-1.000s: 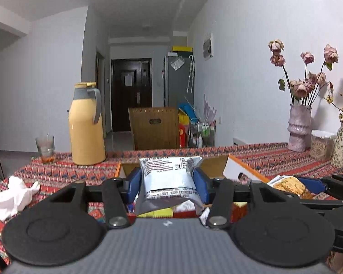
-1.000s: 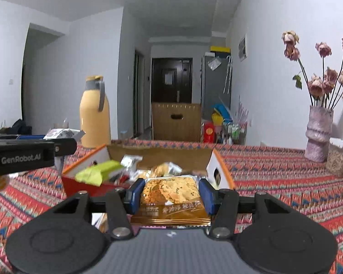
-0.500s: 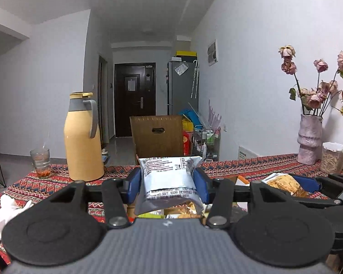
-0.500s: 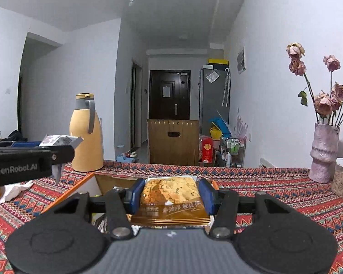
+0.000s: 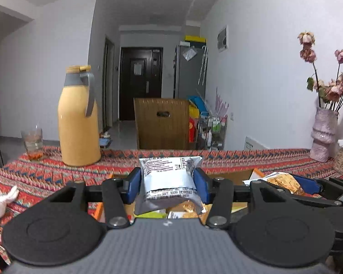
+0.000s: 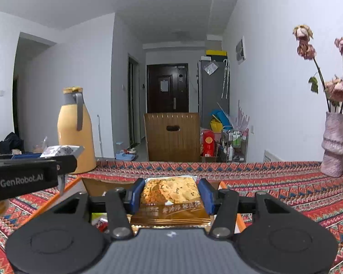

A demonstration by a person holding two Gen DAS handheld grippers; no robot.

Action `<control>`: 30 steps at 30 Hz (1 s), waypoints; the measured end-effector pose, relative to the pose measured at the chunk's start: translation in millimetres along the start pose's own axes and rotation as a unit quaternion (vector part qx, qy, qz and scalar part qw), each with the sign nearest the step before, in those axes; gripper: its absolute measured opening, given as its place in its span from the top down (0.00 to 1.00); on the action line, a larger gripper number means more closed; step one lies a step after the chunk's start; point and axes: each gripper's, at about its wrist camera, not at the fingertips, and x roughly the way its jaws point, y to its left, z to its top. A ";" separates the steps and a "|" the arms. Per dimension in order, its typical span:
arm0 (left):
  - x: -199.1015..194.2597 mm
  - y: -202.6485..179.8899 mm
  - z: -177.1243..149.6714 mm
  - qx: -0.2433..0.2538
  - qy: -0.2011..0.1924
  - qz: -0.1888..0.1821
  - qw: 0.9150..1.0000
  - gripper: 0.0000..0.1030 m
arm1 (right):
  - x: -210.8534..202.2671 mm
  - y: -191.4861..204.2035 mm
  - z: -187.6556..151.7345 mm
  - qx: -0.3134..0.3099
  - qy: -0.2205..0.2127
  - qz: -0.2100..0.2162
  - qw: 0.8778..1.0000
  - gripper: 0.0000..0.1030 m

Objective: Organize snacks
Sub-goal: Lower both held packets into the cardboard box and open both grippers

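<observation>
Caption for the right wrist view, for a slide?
Right tongs clamp a gold cracker packet above an orange-edged cardboard snack box.

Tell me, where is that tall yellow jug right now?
The yellow jug stands upright on the patterned tablecloth at the table's far left in both views, just right of a drinking glass and well beyond the silver snack packet.

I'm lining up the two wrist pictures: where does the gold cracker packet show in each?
Left wrist view: the gold cracker packet sits far right, clamped in the right gripper.
Right wrist view: the packet is low centre, between the blue pads.
Shared landmark: the yellow thermos jug, left in both.
</observation>
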 end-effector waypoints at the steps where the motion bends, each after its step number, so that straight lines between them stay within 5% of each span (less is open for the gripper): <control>1: 4.6 0.8 -2.9 0.000 0.006 0.001 1.000 0.51 | 3.5 -0.9 -2.3 0.002 0.006 0.001 1.000 0.51; 11: 15.2 8.5 -12.3 -0.008 0.029 -0.004 1.000 0.49 | 15.2 0.4 -12.9 -0.003 0.028 -0.004 1.000 0.51; 16: 10.2 9.8 -12.5 -0.012 0.021 -0.002 1.000 0.29 | 17.0 -1.0 -14.2 -0.004 0.037 -0.006 0.999 0.49; 22: 5.5 16.7 -9.1 -0.030 0.013 0.012 0.999 0.00 | 18.4 -6.4 -16.1 0.004 0.046 -0.015 0.999 0.15; 24: 4.5 17.3 -8.6 -0.031 0.013 0.015 0.999 0.00 | 18.3 -9.1 -16.3 0.012 0.045 -0.015 0.999 0.00; 30: 3.0 17.6 -7.5 -0.034 0.016 0.020 0.999 0.00 | 19.3 -12.0 -17.7 0.016 0.050 -0.014 0.999 0.00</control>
